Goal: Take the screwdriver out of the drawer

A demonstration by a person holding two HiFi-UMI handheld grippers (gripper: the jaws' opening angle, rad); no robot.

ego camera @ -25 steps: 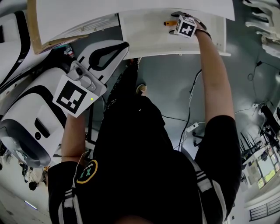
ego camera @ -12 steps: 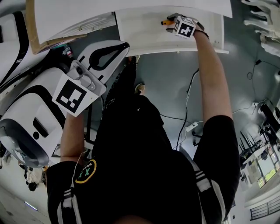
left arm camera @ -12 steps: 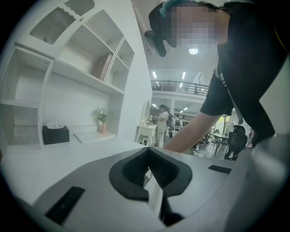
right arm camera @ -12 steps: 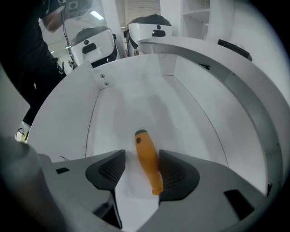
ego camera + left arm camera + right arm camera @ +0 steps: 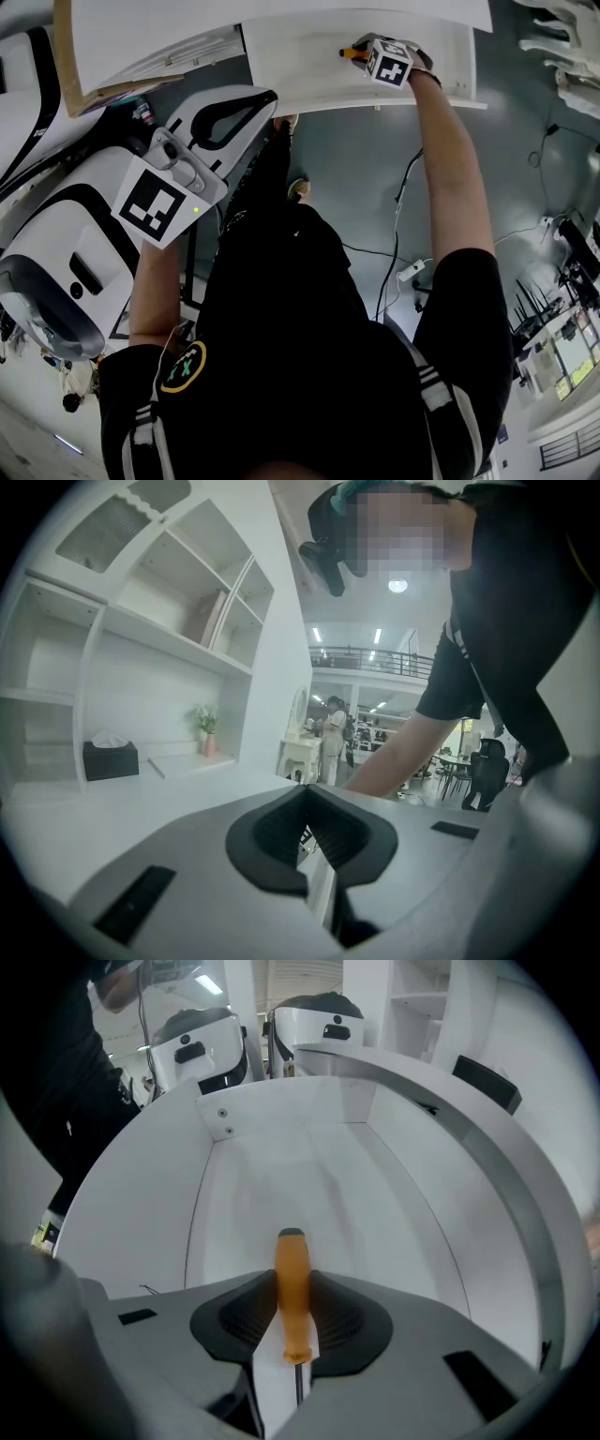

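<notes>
A: Where is the screwdriver (image 5: 292,1288)?

B: Inside the open drawer (image 5: 375,1194), over its white floor, about midway between the side walls and clear of all of them. The orange handle points at the far wall and the thin metal shaft runs back toward the camera.

A: Is it held?

B: Yes. The right gripper (image 5: 292,1314) points steeply down into the drawer. Its jaws have just been closing, and the dark pads (image 5: 246,1316) now press on the handle from both sides. Whether the tool still touches the floor I cannot tell.

A: And from above?

B: In the head view the handle's orange end (image 5: 352,52) pokes out left of that gripper's marker cube (image 5: 389,62), with the person's right arm (image 5: 450,187) stretched out over the drawer's front edge.

A: The other one?

B: The left gripper (image 5: 305,806) is held about level, well apart from the drawer, beyond its left edge. Its jaws are together with nothing between them. Past it stand white shelves (image 5: 159,621) with a dark tissue box (image 5: 110,758).
</notes>
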